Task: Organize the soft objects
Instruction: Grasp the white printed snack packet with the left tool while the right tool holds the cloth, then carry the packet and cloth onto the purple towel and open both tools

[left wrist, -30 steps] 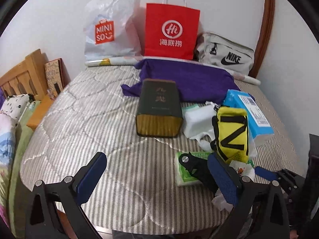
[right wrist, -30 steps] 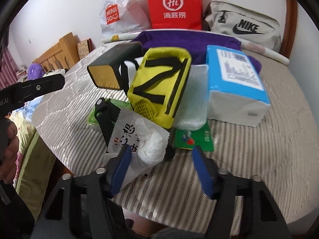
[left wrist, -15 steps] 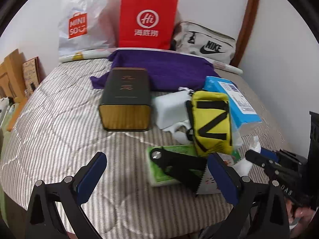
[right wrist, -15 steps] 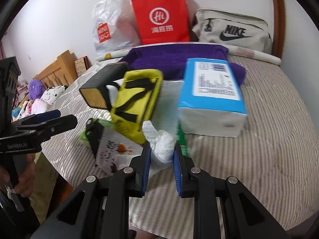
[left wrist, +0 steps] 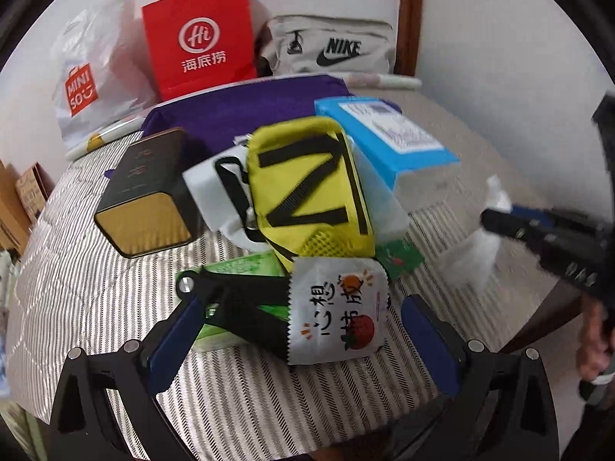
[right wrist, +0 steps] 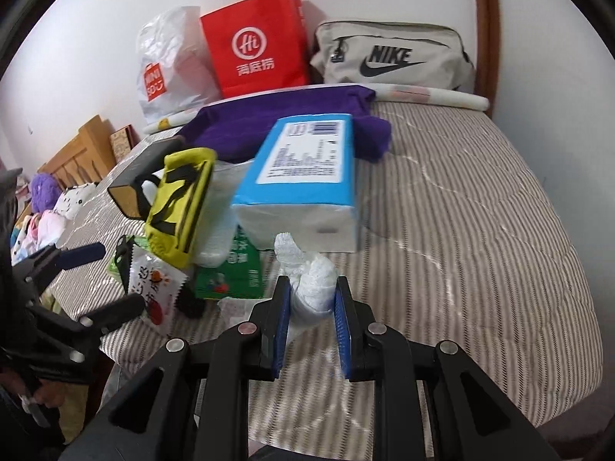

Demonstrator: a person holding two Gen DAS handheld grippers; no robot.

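Note:
My right gripper [right wrist: 310, 299] is shut on a white crumpled tissue wad [right wrist: 311, 280] and holds it above the striped bed [right wrist: 480, 211], in front of the blue tissue pack [right wrist: 303, 176]. The wad also shows in the left wrist view [left wrist: 476, 246], at the right. My left gripper [left wrist: 303, 326] is open, its fingers on either side of a white snack packet [left wrist: 338, 311] that lies on a black clip [left wrist: 238, 303] and a green pack [left wrist: 246, 269]. A yellow pouch [left wrist: 307, 192] sits just behind.
A dark box with a gold end [left wrist: 150, 196], a purple cloth [left wrist: 246, 111], a red paper bag [left wrist: 200, 38], a white Miniso bag [left wrist: 92, 84] and a grey Nike bag [left wrist: 330, 50] stand farther back. A wooden headboard [right wrist: 80, 150] is at the left.
My right gripper closed on the tissue wad and lifted it to the right, away from the pile. My left gripper moved right and closer, so its fingers now flank the snack packet.

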